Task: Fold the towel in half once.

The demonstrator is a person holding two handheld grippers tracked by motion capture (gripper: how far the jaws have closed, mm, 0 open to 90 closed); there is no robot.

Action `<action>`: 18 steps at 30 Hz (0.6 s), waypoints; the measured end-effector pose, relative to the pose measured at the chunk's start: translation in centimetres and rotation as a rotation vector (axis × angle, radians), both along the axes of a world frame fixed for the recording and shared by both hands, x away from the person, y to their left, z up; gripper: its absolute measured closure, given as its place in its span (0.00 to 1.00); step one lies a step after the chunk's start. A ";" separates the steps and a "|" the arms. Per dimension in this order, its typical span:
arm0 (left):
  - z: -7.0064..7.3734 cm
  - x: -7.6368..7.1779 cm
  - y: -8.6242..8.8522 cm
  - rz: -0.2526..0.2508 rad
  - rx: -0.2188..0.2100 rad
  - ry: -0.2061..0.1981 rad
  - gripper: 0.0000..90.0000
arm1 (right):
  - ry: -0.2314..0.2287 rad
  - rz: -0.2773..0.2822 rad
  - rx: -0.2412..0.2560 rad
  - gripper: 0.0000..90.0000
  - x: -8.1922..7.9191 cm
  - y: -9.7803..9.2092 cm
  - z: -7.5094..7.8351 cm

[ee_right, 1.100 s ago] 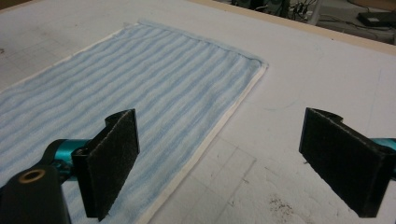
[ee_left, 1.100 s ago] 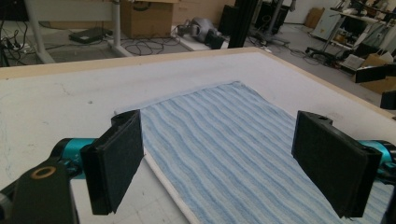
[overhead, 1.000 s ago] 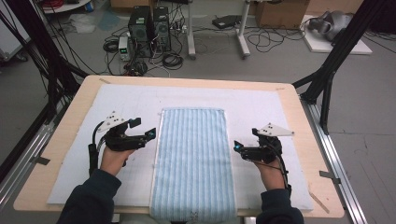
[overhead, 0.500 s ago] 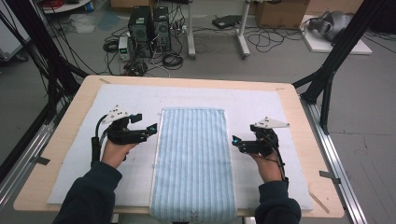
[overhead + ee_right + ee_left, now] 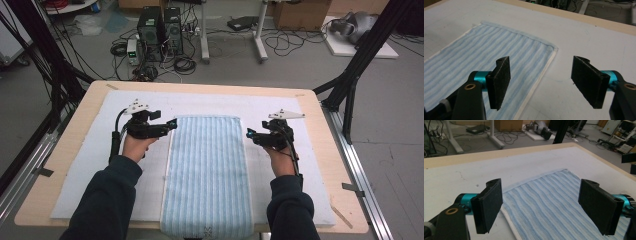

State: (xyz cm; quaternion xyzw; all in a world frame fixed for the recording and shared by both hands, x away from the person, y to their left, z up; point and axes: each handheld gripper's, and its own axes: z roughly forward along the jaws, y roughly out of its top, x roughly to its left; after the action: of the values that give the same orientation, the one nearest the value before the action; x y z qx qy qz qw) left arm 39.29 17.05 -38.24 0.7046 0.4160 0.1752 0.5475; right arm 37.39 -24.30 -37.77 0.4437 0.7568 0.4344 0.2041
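Both hand-held grippers, left and right, are sliding toward the towel's far corners, jaws spread (probably lining up a fold).

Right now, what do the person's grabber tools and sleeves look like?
Each gripper, left and right, is black, with two flat black padded jaws on shiny teal posts. A grey three-cornered plate sits on top, and a black cable trails from it. The person's sleeves are dark.

Probably a lab: computer towers, floor cables, black rig struts.
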 end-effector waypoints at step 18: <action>-4.3 2.2 -2.1 0.052 0.173 0.149 0.37 | 0.086 -0.002 -0.082 0.48 2.6 2.7 -2.8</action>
State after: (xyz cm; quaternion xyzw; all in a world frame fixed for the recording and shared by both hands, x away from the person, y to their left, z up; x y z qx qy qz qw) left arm 41.49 14.93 -42.57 0.7492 0.4570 0.1718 0.4477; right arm 39.96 -21.56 -40.57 0.4538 0.7816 0.3836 0.1899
